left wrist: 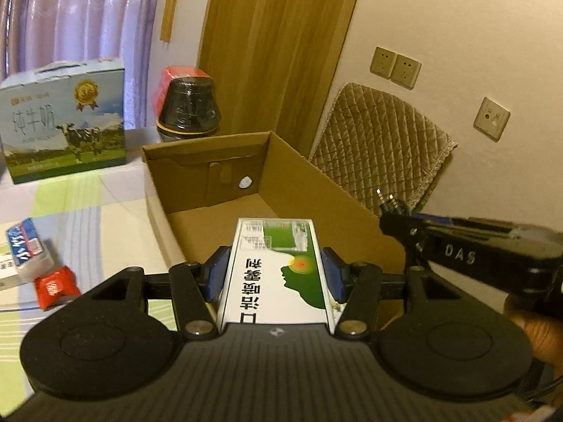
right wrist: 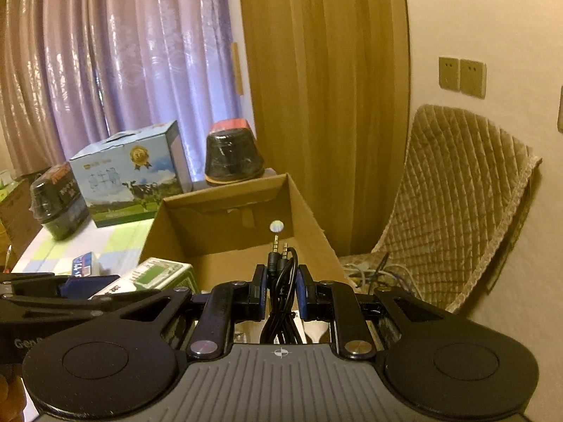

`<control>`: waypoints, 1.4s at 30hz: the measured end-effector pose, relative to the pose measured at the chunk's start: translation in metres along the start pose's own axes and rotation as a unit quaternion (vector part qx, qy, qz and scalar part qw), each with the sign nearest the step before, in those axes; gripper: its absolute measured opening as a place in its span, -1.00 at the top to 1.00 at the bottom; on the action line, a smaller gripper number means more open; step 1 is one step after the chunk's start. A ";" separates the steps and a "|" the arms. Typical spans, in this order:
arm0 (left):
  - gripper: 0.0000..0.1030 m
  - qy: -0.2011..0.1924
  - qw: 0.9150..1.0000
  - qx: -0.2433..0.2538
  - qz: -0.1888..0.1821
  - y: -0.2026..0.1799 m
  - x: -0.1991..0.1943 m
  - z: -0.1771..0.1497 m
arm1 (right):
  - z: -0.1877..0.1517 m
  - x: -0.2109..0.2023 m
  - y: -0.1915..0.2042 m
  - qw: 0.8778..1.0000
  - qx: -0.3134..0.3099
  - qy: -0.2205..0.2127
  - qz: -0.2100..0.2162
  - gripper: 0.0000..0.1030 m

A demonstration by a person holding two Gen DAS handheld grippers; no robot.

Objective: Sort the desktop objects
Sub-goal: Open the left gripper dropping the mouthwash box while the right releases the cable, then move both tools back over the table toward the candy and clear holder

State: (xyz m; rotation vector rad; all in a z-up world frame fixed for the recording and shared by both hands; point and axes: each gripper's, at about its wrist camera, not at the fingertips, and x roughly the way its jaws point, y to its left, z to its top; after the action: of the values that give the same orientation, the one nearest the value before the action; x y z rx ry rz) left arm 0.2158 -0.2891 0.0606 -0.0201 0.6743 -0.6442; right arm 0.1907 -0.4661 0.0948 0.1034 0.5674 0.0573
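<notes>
My left gripper (left wrist: 273, 274) is shut on a white and green medicine box (left wrist: 278, 267), held over the near edge of an open cardboard box (left wrist: 309, 183). My right gripper (right wrist: 280, 281) is shut on a bundled black audio cable (right wrist: 281, 274) whose two jack plugs stick up above the fingers. It hovers at the near right of the same cardboard box (right wrist: 302, 211). In the left wrist view the right gripper (left wrist: 397, 211) enters from the right with the plugs showing. The medicine box (right wrist: 155, 276) shows at the left in the right wrist view.
On the checked tablecloth (left wrist: 88, 218) lie a blue and white small box (left wrist: 26, 246) and a red packet (left wrist: 56, 286). Behind stand a milk carton case (left wrist: 63, 119) and a black wrapped jar (left wrist: 188, 105). A quilted chair (right wrist: 457, 204) stands right of the box.
</notes>
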 end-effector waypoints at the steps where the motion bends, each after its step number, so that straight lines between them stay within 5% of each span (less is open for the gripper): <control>1: 0.02 -0.001 1.000 0.001 0.006 0.000 0.001 0.001 | 0.000 0.002 -0.001 1.000 0.001 0.002 0.000 0.74; 23: -0.05 -0.020 0.998 -0.022 0.047 0.052 -0.036 0.001 | 0.003 0.014 0.018 0.999 0.011 0.016 0.034 0.72; 27: -0.11 -0.020 0.998 -0.026 0.054 0.062 -0.041 -0.001 | 0.008 0.012 0.021 0.999 0.018 0.010 0.031 0.36; 35: -0.16 -0.024 0.997 -0.030 0.069 0.078 -0.052 -0.004 | 0.013 0.001 0.027 0.999 0.014 0.005 0.031 0.26; 42: -0.22 -0.025 0.996 -0.036 0.084 0.095 -0.066 -0.010 | 0.018 -0.010 0.039 0.999 0.002 0.004 0.039 -0.10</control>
State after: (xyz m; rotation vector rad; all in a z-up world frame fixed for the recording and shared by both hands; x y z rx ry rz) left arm 0.2232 -0.1741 0.0700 -0.0455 0.6435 -0.4569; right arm 0.1908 -0.4295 0.1194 0.1287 0.5708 0.1322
